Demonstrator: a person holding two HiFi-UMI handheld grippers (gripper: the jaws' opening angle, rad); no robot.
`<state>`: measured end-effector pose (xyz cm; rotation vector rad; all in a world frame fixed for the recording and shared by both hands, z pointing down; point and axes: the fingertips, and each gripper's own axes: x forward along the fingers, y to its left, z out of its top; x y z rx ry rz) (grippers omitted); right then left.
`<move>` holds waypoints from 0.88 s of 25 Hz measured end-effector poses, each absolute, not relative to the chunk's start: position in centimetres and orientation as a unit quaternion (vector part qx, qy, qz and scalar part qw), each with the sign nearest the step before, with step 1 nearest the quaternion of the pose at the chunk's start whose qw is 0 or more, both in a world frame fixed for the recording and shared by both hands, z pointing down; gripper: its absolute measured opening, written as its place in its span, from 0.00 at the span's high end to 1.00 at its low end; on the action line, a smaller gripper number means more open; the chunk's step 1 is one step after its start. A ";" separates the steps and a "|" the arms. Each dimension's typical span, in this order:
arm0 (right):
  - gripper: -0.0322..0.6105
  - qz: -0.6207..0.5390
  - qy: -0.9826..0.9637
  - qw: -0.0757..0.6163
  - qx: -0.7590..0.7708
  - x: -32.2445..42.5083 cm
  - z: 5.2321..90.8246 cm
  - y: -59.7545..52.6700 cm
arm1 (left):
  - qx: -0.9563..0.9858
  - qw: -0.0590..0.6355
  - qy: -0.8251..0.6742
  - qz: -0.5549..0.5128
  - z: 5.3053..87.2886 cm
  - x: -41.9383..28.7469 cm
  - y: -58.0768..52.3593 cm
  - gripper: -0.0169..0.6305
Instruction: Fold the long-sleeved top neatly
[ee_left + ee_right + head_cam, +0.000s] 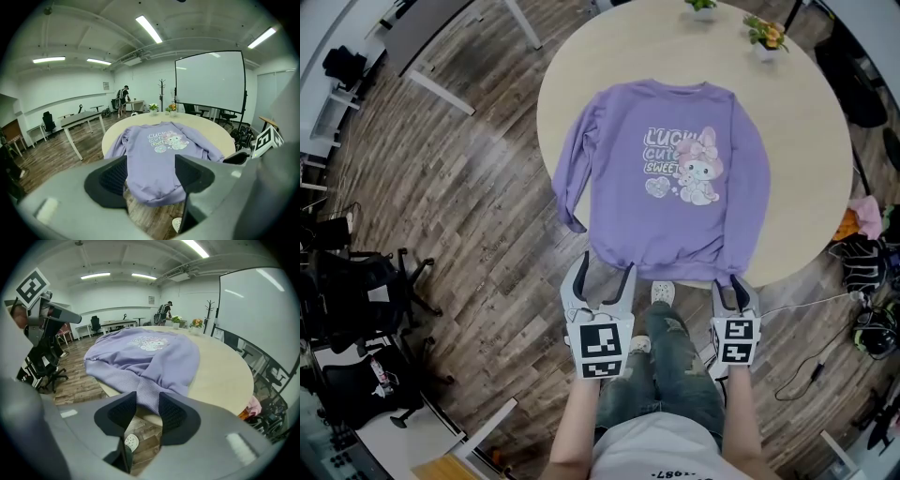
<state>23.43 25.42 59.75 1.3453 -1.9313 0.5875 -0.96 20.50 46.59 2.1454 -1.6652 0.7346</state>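
In the head view, the top [661,178] lay flat on the table [806,141], its collar-to-hem axis running straight ahead of the fingers [579,277]; in the left gripper view, the left gripper [150,164] gaped, with the hem [154,197] just ahead; in the right gripper view, the right gripper [146,399] apparently pinched the ribbed cuff [150,389].

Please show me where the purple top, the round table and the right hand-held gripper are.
purple top [614,187]: head view, plain fabric left of the print.
round table [806,141]: head view, bare surface right of the top.
right hand-held gripper [734,287]: head view, between its fingertips.
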 end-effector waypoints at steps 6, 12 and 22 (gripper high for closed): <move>0.83 0.234 -0.736 0.339 0.538 24.4 59.4 25.2 | 0.757 0.160 -0.581 0.253 46.1 -0.3 20.1 0.49; 0.86 0.223 -0.722 0.315 0.574 26.2 57.4 24.3 | 0.762 0.157 -0.581 0.240 45.5 0.5 19.3 0.49; 0.86 0.192 -0.686 0.263 0.650 32.4 51.6 19.3 | 0.767 0.139 -0.587 0.221 43.1 1.5 17.0 0.49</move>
